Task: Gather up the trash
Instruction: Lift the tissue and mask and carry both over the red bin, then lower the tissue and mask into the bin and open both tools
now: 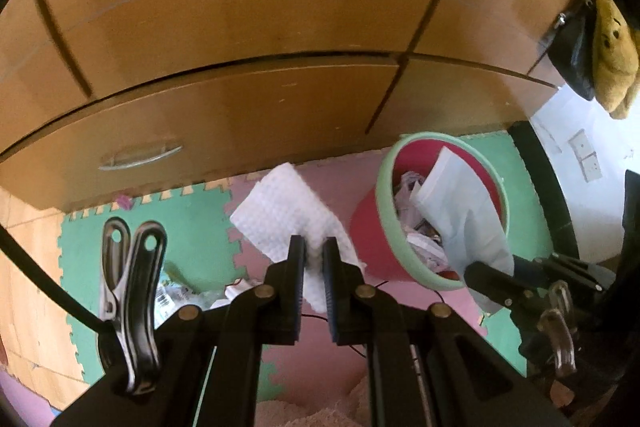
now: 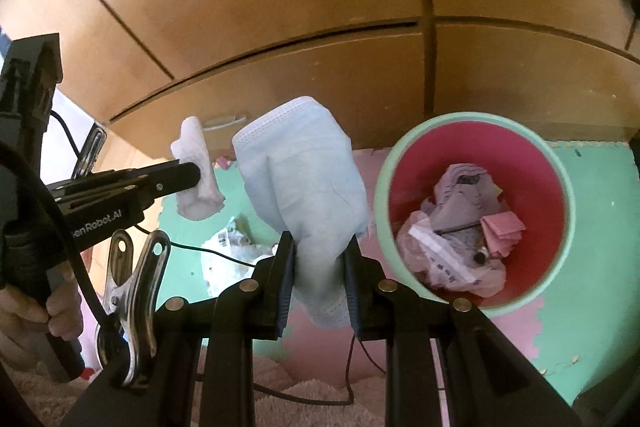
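Above floor: tongs pinching tissue

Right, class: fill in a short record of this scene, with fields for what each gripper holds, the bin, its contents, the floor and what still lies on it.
left gripper: shut on a white paper towel
right gripper: shut on a light blue face mask
bin: red, pale green rim, standing on the floor by the wooden cabinet
bin contents: crumpled paper and wrappers
floor: pink and green foam mats
left on floor: scraps of litter
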The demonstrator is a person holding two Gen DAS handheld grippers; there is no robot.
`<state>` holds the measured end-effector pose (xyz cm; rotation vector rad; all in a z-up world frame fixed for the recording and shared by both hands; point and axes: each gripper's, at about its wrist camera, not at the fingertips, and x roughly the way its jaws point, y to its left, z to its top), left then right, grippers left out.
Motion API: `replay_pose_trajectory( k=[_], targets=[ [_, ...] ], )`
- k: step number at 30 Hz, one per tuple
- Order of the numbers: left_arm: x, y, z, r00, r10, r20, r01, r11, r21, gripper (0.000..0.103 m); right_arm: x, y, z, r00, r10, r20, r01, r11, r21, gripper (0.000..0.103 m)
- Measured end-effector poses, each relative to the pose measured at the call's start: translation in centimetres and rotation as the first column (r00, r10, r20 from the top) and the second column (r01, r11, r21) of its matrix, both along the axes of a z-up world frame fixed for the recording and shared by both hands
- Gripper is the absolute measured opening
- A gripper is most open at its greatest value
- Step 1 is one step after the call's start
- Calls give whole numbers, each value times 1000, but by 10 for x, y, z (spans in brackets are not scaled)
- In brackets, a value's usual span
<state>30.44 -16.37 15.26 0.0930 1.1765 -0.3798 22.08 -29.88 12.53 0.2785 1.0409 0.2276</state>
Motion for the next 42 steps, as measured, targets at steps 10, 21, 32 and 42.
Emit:
replay_pose_trajectory(
  k=[10, 21, 32, 42],
  targets=[
    [9, -45, 4, 997, -80, -10, 80, 997, -16, 9, -13, -46, 3, 992, -127, -3, 127, 992, 12, 24],
    [14, -96, -2, 986, -165, -36, 165, 986, -17, 9, -23, -88, -10, 966, -259, -21, 259, 966, 14, 24],
    [20, -158, -32, 967, -242, -73, 240, 970, -38, 9, -32, -125, -31, 929, -365, -57, 366, 931, 7, 24],
    [32, -195, -69, 960, -252, -122, 246, 967, -63, 10, -18, -143, -52, 907, -410, -96, 414, 910, 24, 24]
  ],
)
